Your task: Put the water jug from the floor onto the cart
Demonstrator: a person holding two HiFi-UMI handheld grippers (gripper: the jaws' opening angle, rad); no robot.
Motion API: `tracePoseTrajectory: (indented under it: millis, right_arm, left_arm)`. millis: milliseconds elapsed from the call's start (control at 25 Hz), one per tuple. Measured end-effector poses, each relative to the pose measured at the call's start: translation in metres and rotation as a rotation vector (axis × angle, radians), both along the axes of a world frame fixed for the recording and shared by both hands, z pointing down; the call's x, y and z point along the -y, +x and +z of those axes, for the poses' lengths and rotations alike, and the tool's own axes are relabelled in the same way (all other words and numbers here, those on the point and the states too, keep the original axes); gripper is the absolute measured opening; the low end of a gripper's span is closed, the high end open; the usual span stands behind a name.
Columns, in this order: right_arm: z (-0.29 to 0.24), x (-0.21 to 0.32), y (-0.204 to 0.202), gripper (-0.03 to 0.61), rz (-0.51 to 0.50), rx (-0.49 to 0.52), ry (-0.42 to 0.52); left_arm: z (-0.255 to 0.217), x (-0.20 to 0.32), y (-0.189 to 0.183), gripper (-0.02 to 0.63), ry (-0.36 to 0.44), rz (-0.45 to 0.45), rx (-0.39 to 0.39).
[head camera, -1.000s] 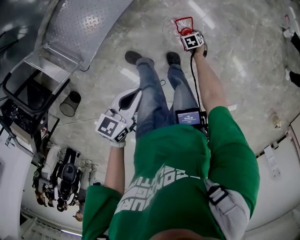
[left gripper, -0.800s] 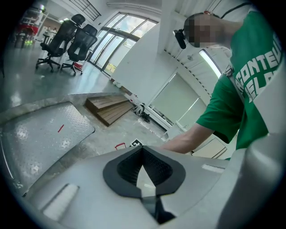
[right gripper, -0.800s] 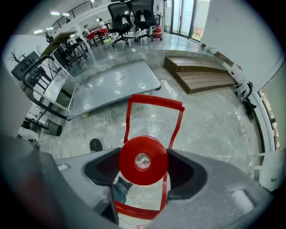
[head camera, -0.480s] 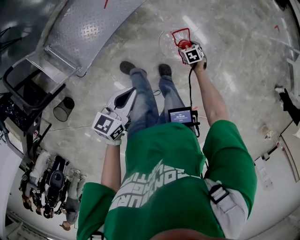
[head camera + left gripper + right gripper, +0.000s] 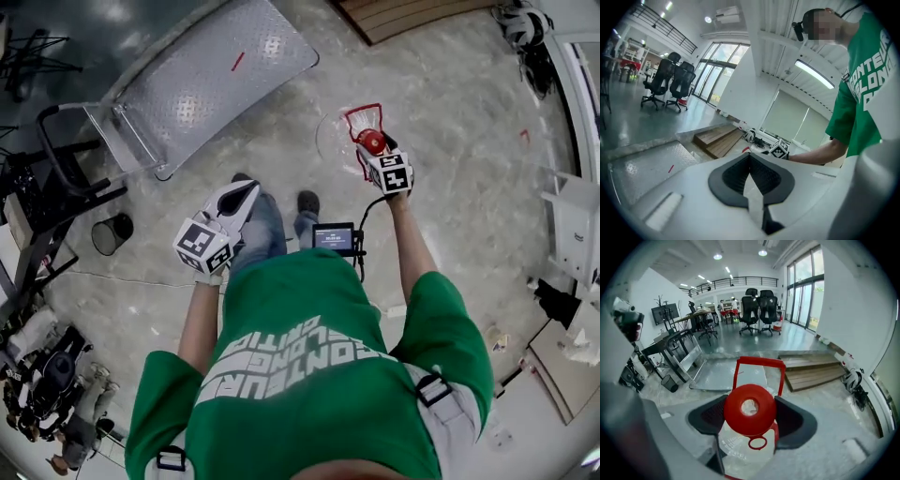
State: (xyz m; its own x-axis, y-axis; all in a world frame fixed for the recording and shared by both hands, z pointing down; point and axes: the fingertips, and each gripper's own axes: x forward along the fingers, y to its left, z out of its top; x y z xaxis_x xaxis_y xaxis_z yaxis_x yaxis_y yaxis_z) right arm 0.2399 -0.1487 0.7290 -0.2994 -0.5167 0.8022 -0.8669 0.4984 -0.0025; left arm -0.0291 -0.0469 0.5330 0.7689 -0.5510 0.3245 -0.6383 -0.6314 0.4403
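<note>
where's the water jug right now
Head view, right of centre: the water jug, red cap clamped in the right gripper, right of the cart.

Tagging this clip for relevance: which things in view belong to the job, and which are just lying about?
Job in hand:
water jug, gripped at its red cap by the right gripper
cart
left gripper, fingers together, nothing in them

Lying about:
black bin
wooden platform
office chairs
</note>
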Motion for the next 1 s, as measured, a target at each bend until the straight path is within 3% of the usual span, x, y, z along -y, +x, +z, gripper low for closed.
tracePoseTrajectory:
  millis: [280, 480, 720, 1000]
  right_arm:
    - [-0.146, 0.028, -0.016, 0.296, -0.028, 0.1, 0.245]
    - [-0.216, 0.047, -0.029, 0.296, -0.054, 0.135, 0.364]
    - [-0.25, 0.066, -0.04, 0.296, -0.064, 0.131, 0.425]
    - [-0.254, 0.086, -0.073, 0.296, -0.09, 0.112, 0.404]
  left_arm:
    - [-0.037, 0.021, -0.026, 0.009, 0.103, -0.094, -0.016]
    - [-0.053, 0.028, -0.044, 0.009, 0.156, -0.132, -0.028]
    - [-0.064, 0.039, -0.067, 0.009, 0.193, -0.171, -0.045]
    - [-0.074, 0.056, -0.115, 0.009, 0.229, -0.233, -0.06]
